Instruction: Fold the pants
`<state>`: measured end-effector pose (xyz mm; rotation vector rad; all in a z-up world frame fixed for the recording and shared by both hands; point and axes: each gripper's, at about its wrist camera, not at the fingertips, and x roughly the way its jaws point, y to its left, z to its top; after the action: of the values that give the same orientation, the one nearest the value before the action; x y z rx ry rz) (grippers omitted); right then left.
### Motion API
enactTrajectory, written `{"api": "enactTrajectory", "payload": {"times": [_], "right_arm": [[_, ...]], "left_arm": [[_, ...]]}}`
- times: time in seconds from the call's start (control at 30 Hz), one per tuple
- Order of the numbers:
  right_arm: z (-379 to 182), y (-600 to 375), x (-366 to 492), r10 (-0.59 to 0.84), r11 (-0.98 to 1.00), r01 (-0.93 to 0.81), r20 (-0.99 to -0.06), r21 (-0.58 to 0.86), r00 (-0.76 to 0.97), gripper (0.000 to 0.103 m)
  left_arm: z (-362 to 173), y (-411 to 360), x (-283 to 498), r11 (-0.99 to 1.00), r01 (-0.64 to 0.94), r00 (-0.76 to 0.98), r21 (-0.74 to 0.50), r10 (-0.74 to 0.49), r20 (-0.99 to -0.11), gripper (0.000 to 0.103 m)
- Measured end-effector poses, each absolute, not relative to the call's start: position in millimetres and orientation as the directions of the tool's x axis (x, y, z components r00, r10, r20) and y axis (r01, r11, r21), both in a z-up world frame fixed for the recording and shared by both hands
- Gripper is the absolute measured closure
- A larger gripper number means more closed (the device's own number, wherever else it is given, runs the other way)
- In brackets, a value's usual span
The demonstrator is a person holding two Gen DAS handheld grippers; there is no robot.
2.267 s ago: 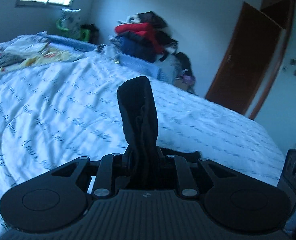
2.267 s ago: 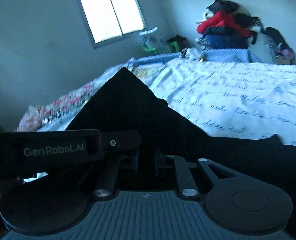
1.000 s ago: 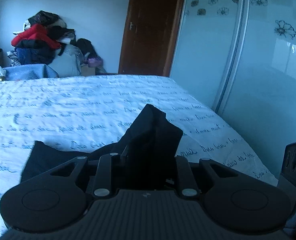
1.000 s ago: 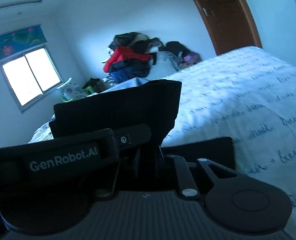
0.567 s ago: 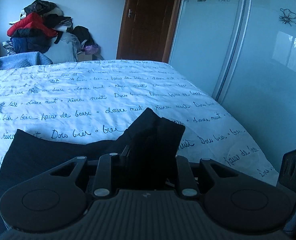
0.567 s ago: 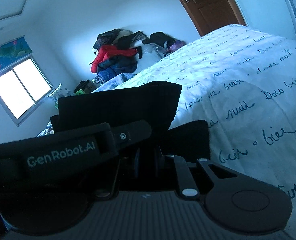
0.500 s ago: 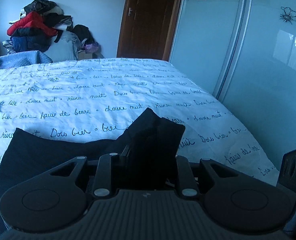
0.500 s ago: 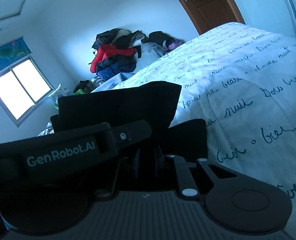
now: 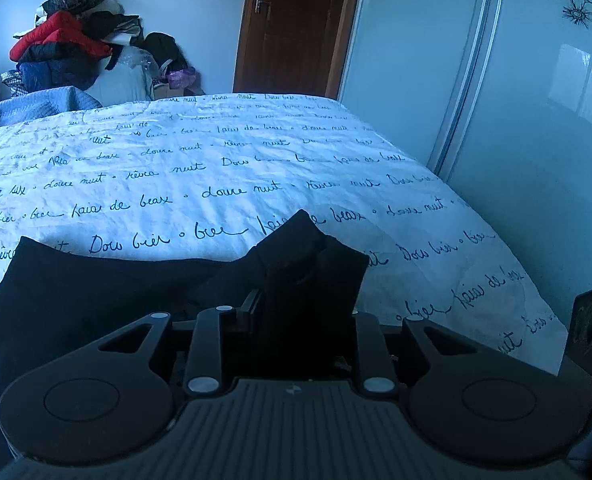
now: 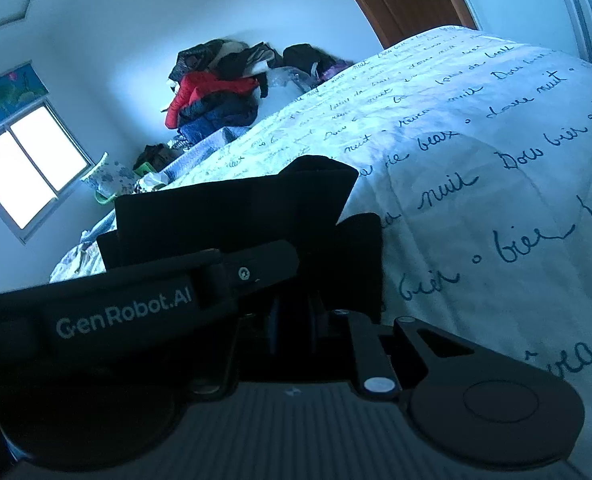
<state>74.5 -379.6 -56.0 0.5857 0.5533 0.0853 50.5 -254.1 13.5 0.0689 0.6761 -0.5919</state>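
Note:
The black pants (image 9: 95, 292) lie partly spread on the white duvet with blue script (image 9: 215, 160). One bunched corner rises into my left gripper (image 9: 300, 304). That cloth is still pinched between its jaws, which are opening slightly; it hides the fingertips. In the right wrist view a folded edge of the pants (image 10: 235, 208) stands up from my right gripper (image 10: 291, 316), which is shut on it. Both grippers sit low over the bed's near edge, side by side.
A black bar marked GenRobot.AI (image 10: 123, 316) crosses the left of the right wrist view. Beyond the bed are a pile of clothes (image 9: 63, 52), a brown door (image 9: 296, 28) and sliding wardrobe doors (image 9: 496, 120). A window (image 10: 27, 176) is at the left.
Both grippers have sunk toward the bed with the pants. More black cloth now lies flat on the duvet at the left of the left wrist view.

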Motion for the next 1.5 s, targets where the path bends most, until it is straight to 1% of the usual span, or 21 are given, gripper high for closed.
{"api": "enactTrajectory", "payload": {"times": [0.37,0.67,0.7,0.73,0.77,0.8,0.87,0.93,1.0,1.07,1.1,1.17,1.3,1.37,1.43,1.47,1.5], "right_arm": [[-59,-389,63,0.221,0.824,0.094,-0.47,0.559,0.854,0.088],[-53,-401,42,0.19,0.842,0.108,-0.478,0.529,0.857,0.087],[-52,-403,38,0.169,0.85,0.123,-0.487,0.512,0.857,0.081],[-50,-405,34,0.137,0.864,0.144,-0.501,0.483,0.854,0.071],[-49,-406,30,0.104,0.879,0.162,-0.512,0.449,0.853,0.066],[-47,-407,26,0.073,0.891,0.178,-0.519,0.418,0.852,0.06],[-44,-411,19,0.024,0.903,0.205,-0.522,0.377,0.852,0.058],[-39,-415,11,-0.02,0.908,0.23,-0.512,0.351,0.858,0.058],[-32,-418,5,-0.054,0.906,0.249,-0.489,0.343,0.871,0.058],[-25,-421,1,-0.074,0.901,0.257,-0.461,0.348,0.884,0.058],[-21,-421,0,-0.081,0.901,0.257,-0.449,0.349,0.89,0.057],[-14,-418,2,-0.055,0.908,0.223,-0.428,0.354,0.902,0.056],[-10,-396,17,0.091,0.93,0.076,-0.427,0.36,0.9,0.056],[-13,-380,25,0.144,0.942,0.02,-0.459,0.334,0.876,0.054],[-19,-368,31,0.131,0.966,0.007,-0.512,0.259,0.849,0.053],[-24,-365,34,0.098,0.978,0.021,-0.546,0.208,0.832,0.052],[-30,-365,35,0.076,0.984,0.033,-0.573,0.178,0.816,0.046]], "left_arm": [[8,-261,51,0.842,0.527,0.625,-0.115,-0.476,-0.619,0.072],[4,-264,50,0.835,0.539,0.612,-0.111,-0.479,-0.629,0.068],[3,-264,50,0.834,0.541,0.609,-0.113,-0.48,-0.631,0.066],[3,-264,50,0.83,0.545,0.603,-0.117,-0.485,-0.634,0.064],[3,-265,50,0.827,0.548,0.597,-0.123,-0.489,-0.636,0.06],[3,-266,50,0.824,0.551,0.59,-0.129,-0.494,-0.639,0.055],[3,-267,49,0.817,0.558,0.572,-0.143,-0.504,-0.647,0.049],[9,-260,51,0.803,0.562,0.54,-0.197,-0.537,-0.649,0.046],[21,-246,53,0.788,0.564,0.524,-0.248,-0.573,-0.63,0.036],[35,-224,56,0.806,0.533,0.56,-0.256,-0.563,-0.608,0.03],[41,-214,57,0.82,0.517,0.584,-0.245,-0.547,-0.6,0.028],[48,-196,60,0.855,0.485,0.632,-0.182,-0.487,-0.603,0.029],[41,-166,58,0.902,0.432,0.696,-0.027,-0.352,-0.626,0.031],[29,-154,54,0.899,0.437,0.69,0.018,-0.322,-0.649,0.031],[15,-148,51,0.888,0.457,0.666,0.054,-0.301,-0.682,0.031],[6,-147,49,0.883,0.464,0.655,0.074,-0.286,-0.699,0.032],[1,-145,48,0.882,0.464,0.65,0.084,-0.274,-0.708,0.035]]}}
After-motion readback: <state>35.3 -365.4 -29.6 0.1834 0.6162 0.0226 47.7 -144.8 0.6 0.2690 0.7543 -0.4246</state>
